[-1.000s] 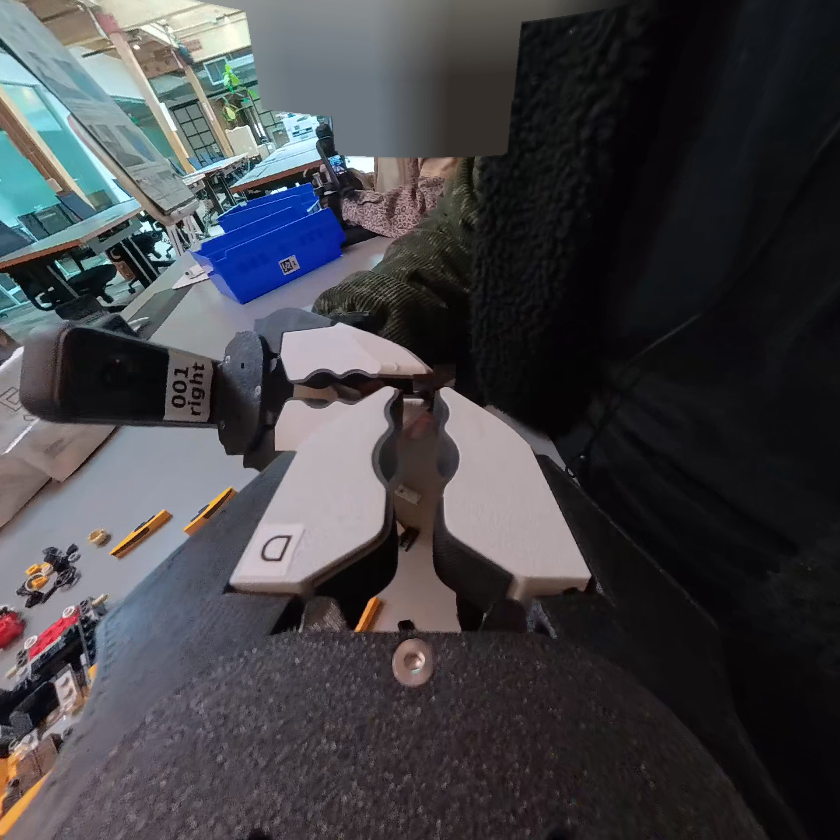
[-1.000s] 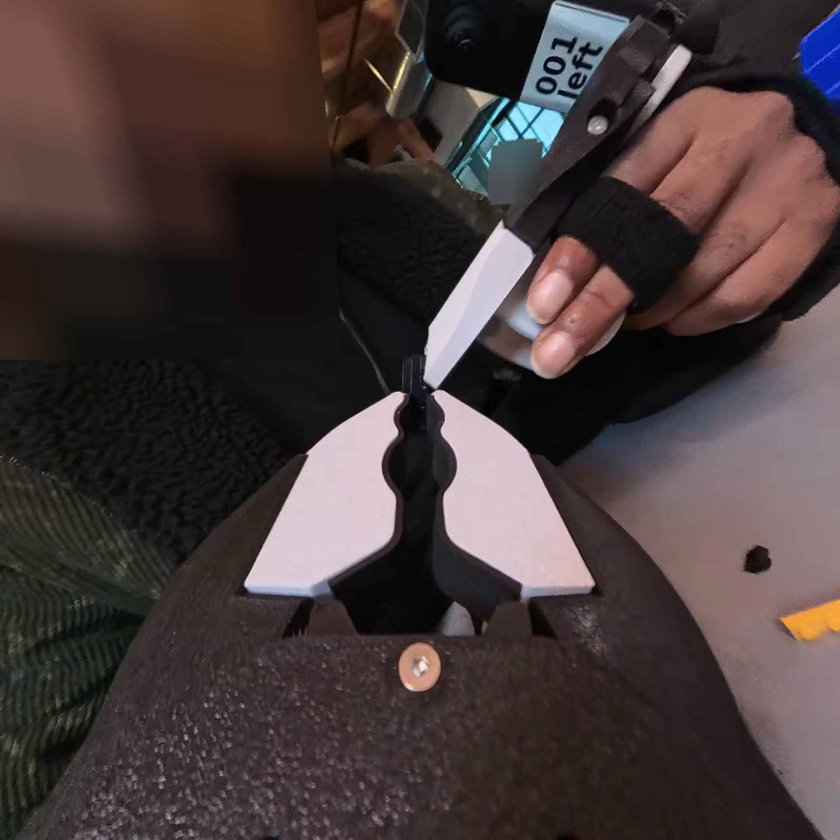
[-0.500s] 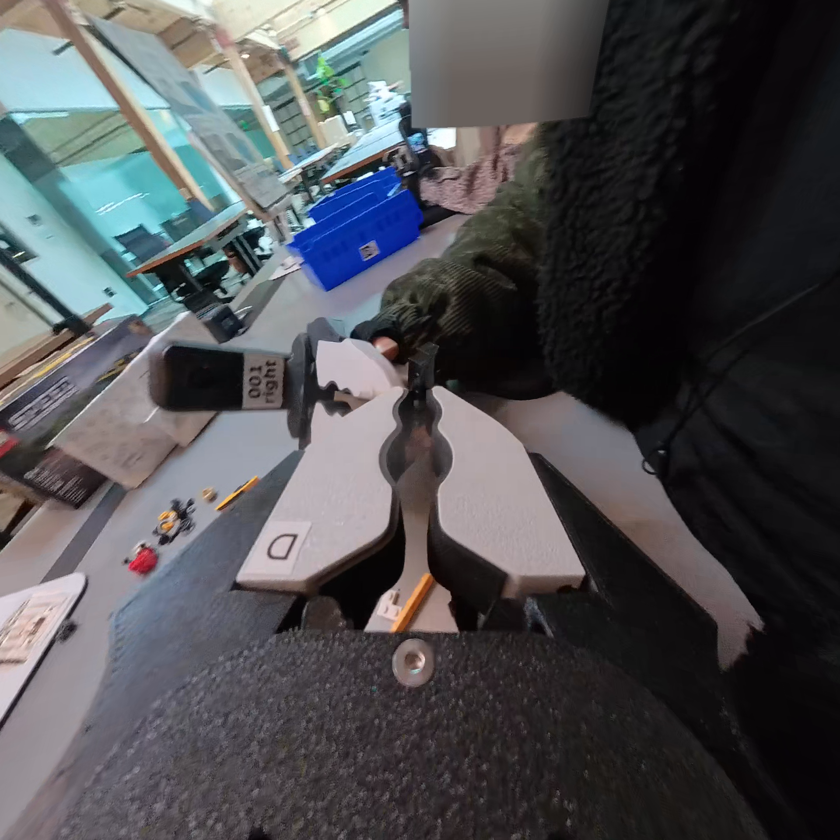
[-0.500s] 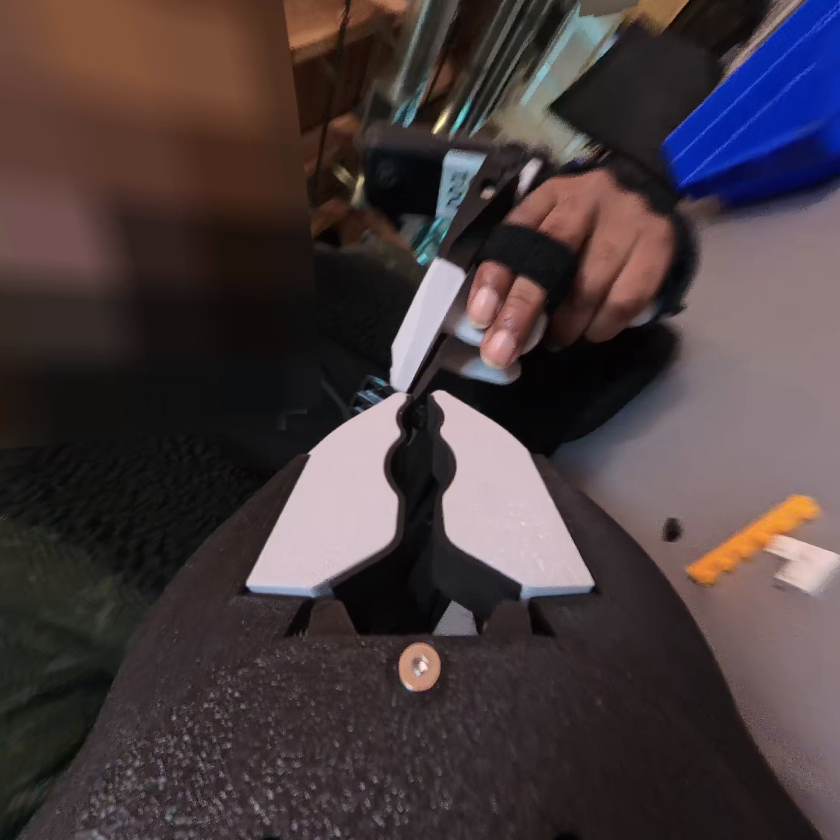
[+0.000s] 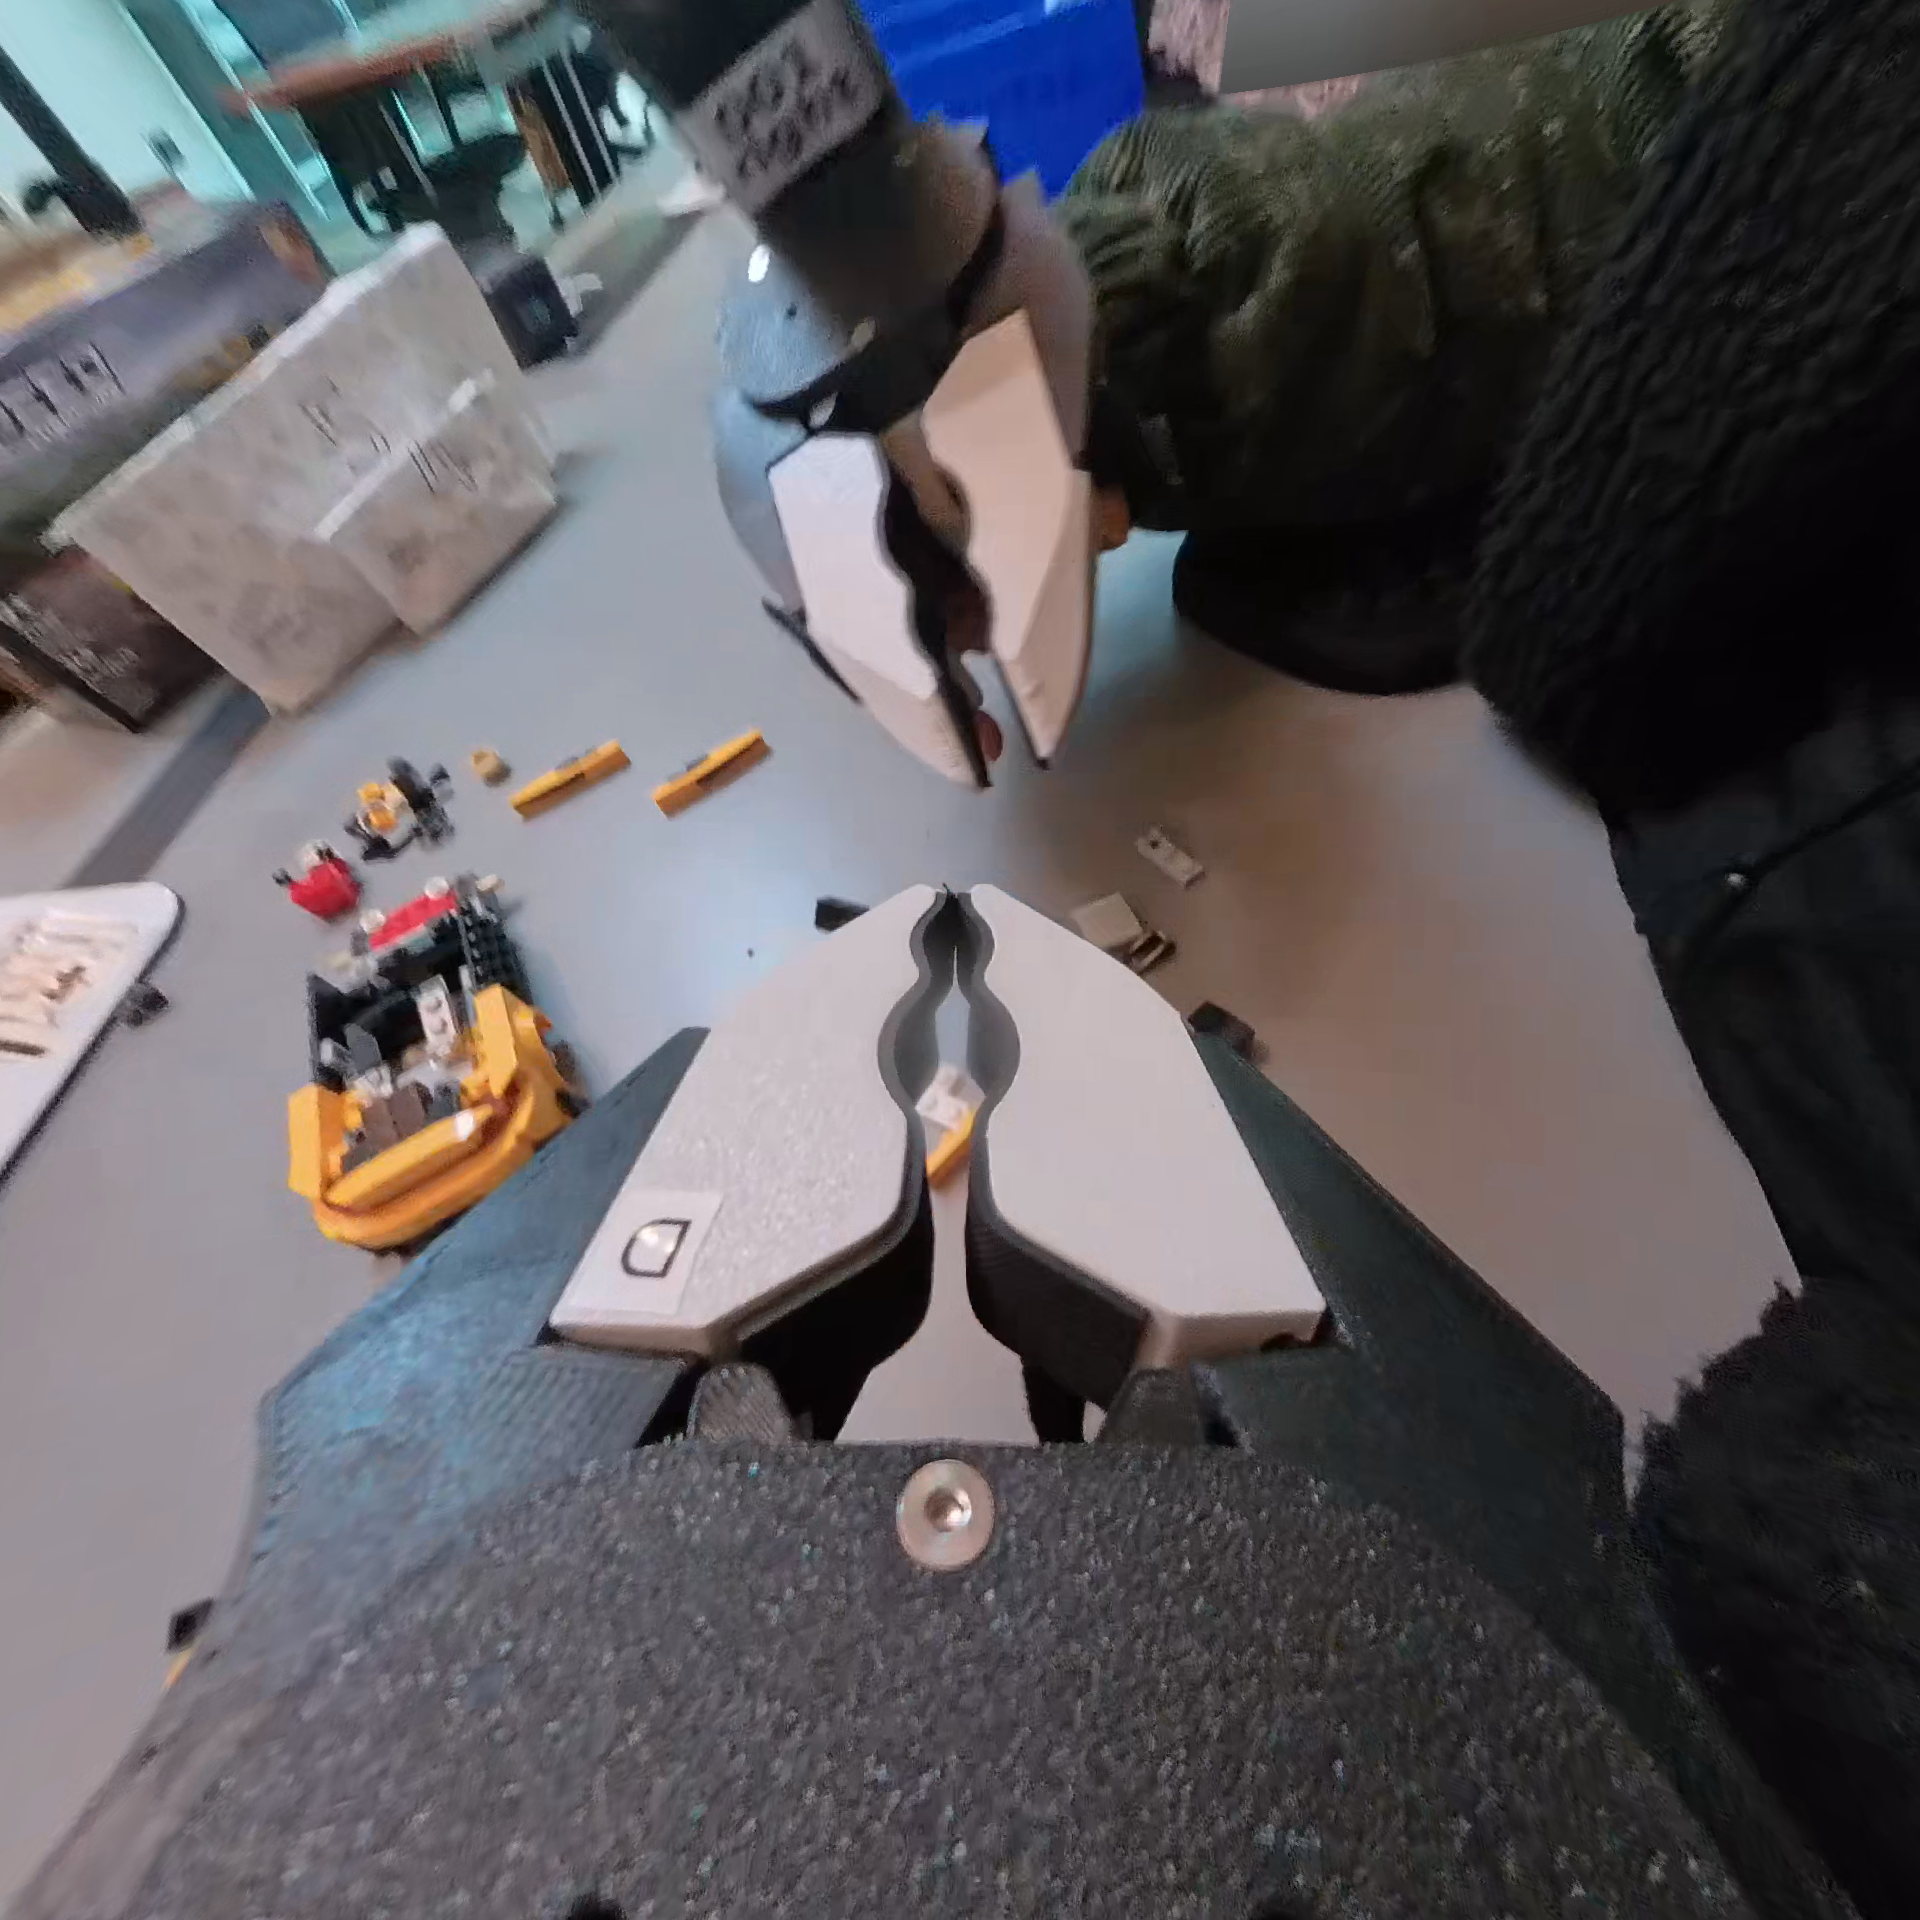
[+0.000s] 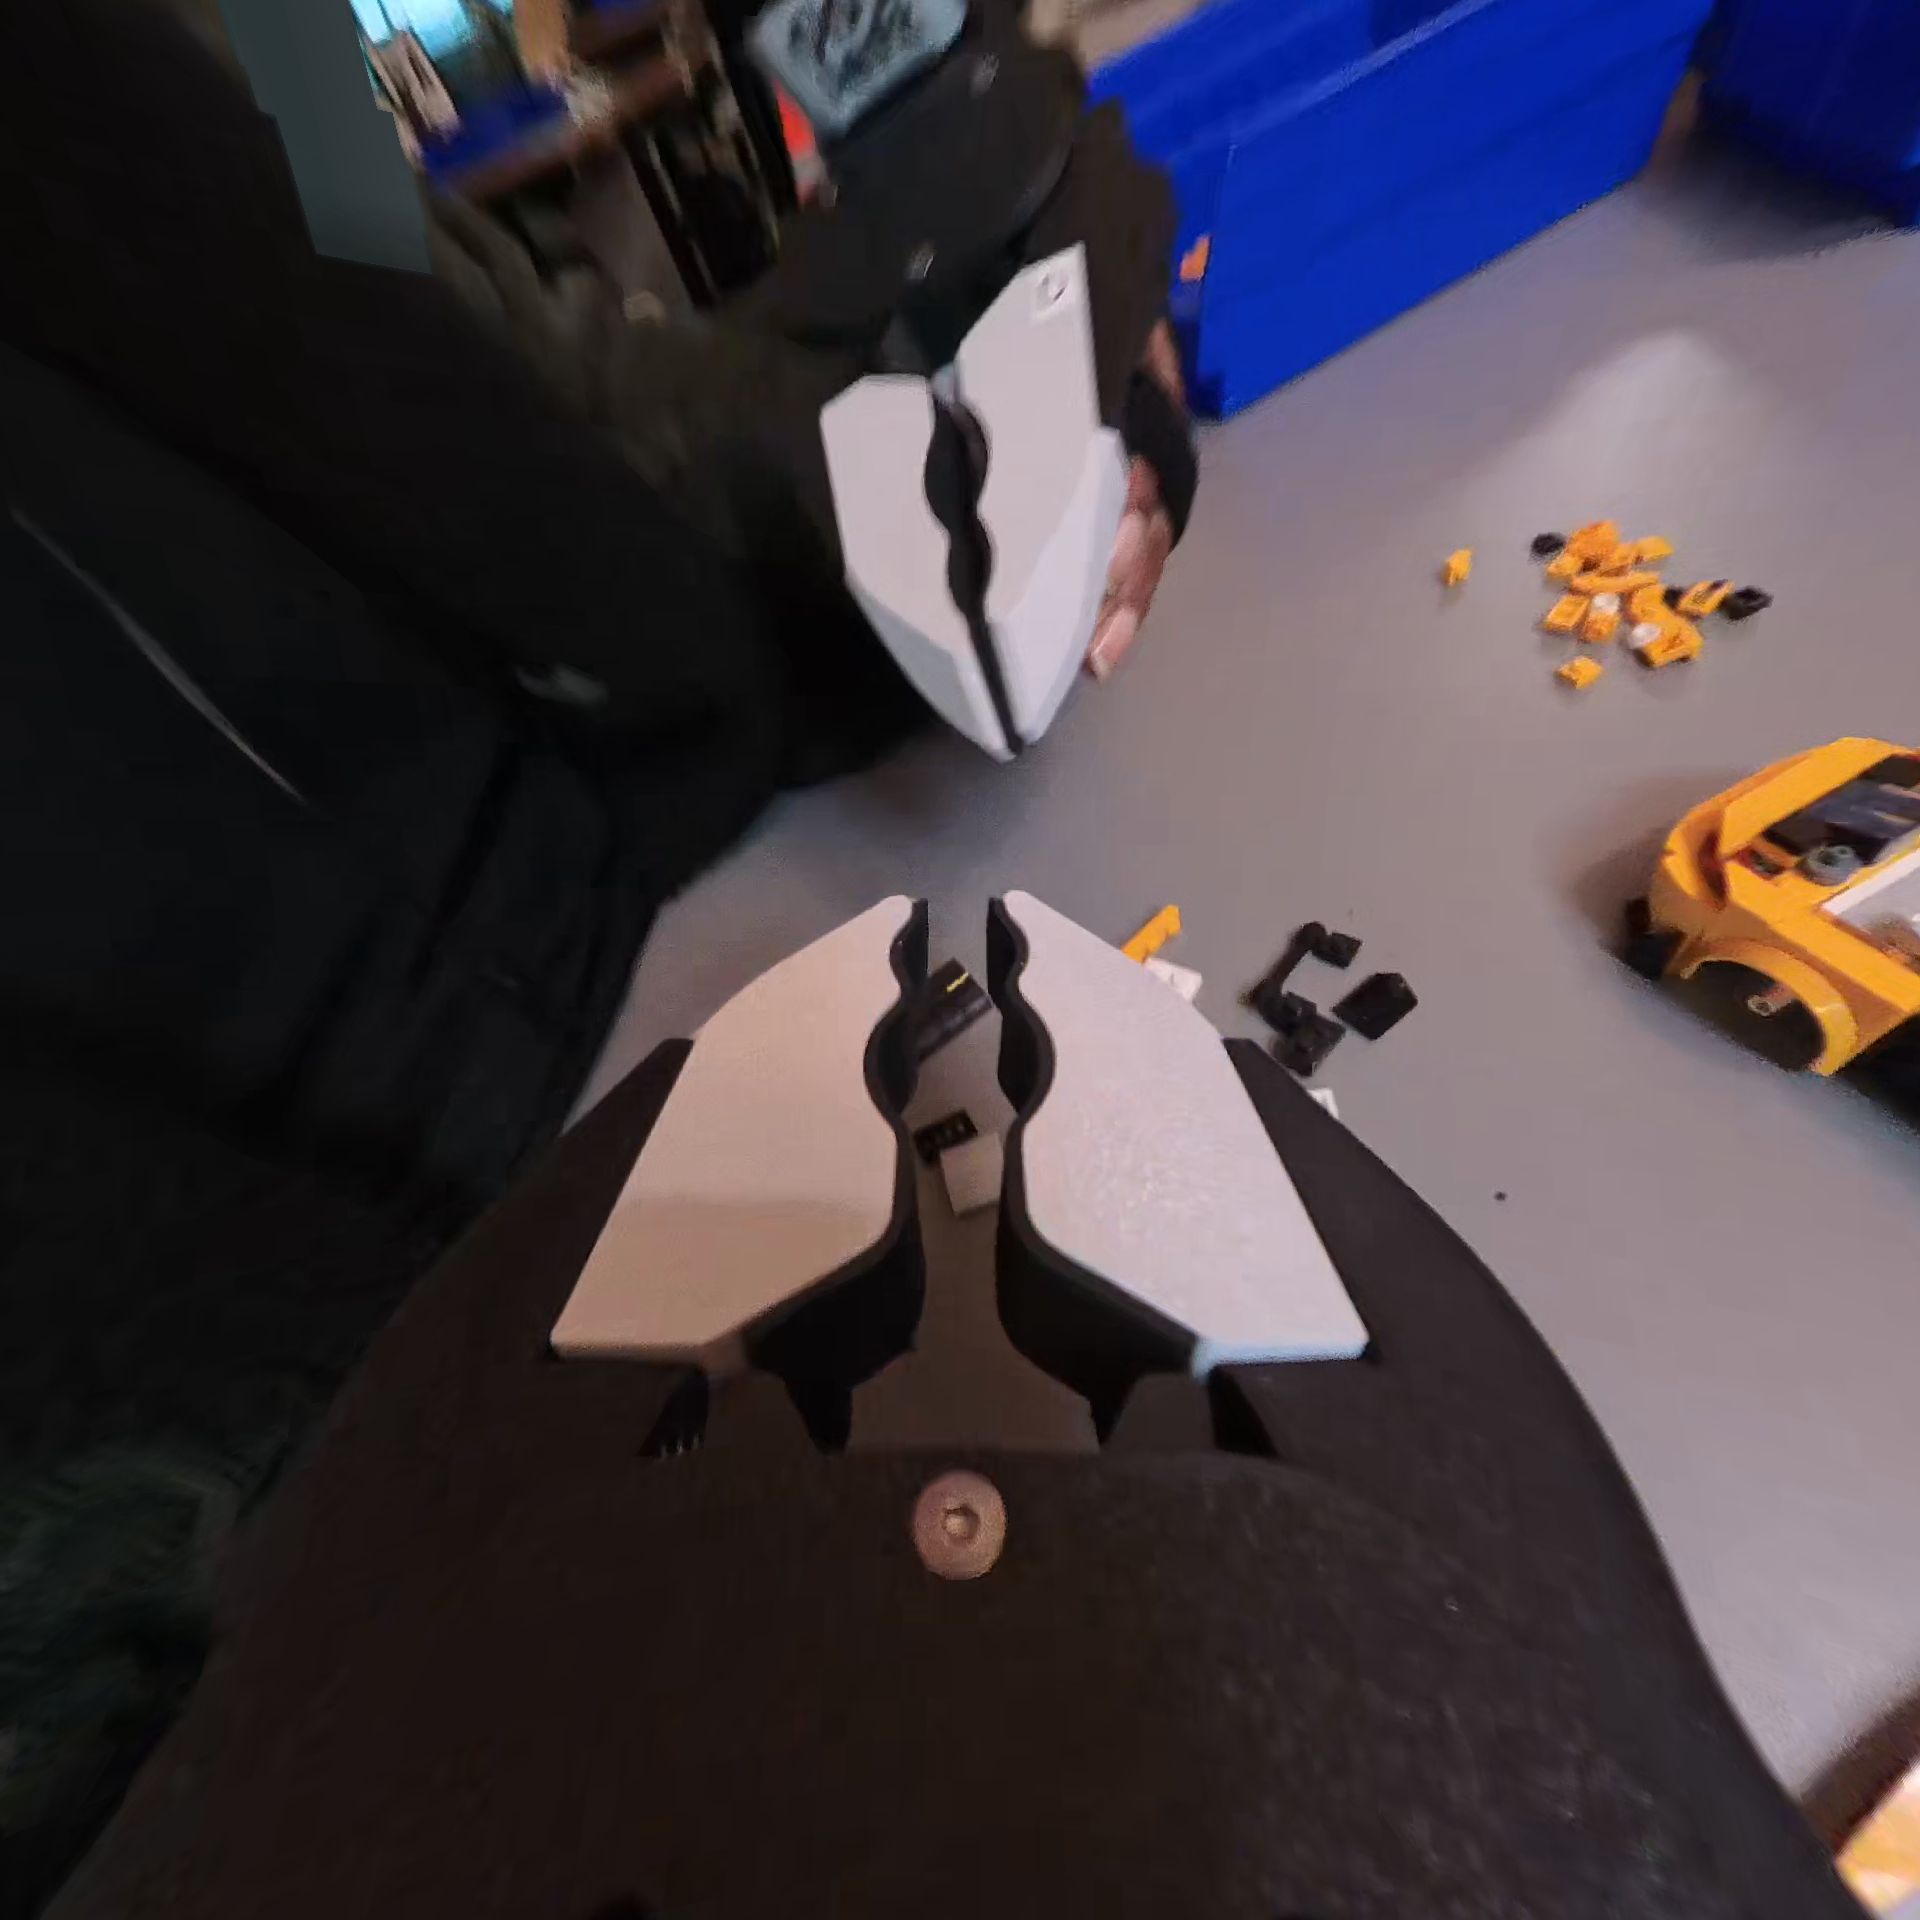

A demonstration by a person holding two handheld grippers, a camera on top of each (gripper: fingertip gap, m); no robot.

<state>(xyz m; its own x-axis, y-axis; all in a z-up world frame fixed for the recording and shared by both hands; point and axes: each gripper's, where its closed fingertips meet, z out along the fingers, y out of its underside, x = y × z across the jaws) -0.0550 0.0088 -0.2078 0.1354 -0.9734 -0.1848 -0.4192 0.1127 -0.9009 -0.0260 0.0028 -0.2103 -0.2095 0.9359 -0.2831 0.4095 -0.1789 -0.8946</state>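
Grey table (image 6: 1558, 1299) fills both views. Blue bins (image 6: 1403, 156) stand at its far edge in the right wrist view, and pale boxes (image 5: 312, 488) stand far left in the left wrist view.

Yellow toy-brick car (image 5: 416, 1122): near left of the left gripper, well apart from both grippers. Body shell is up, but the top is open and black and grey inner bricks show. It looks partly built. Neither gripper touches it.

Left gripper (image 5: 948, 896): tongs pressed together, tips meeting above bare table. No brick shows between them. The right wrist view agrees: only a thin dark seam runs between its fingers.

Right gripper (image 6: 951, 914): tongs slightly spread, nothing gripped. Grey table shows through the gap, and a small black piece (image 6: 951, 1003) lies on the table below it, not touched. In the left wrist view it hangs tip-down over the table, far of the left gripper.

Loose parts on the table:
- heap of small orange pieces (image 6: 1621, 603), far right
- black pieces (image 6: 1320, 997), just right of the right gripper's tips
- two orange bars (image 5: 571, 764), far left
- a red piece (image 5: 322, 883)
- small white pieces (image 5: 1117, 925), just right of the left gripper's tips
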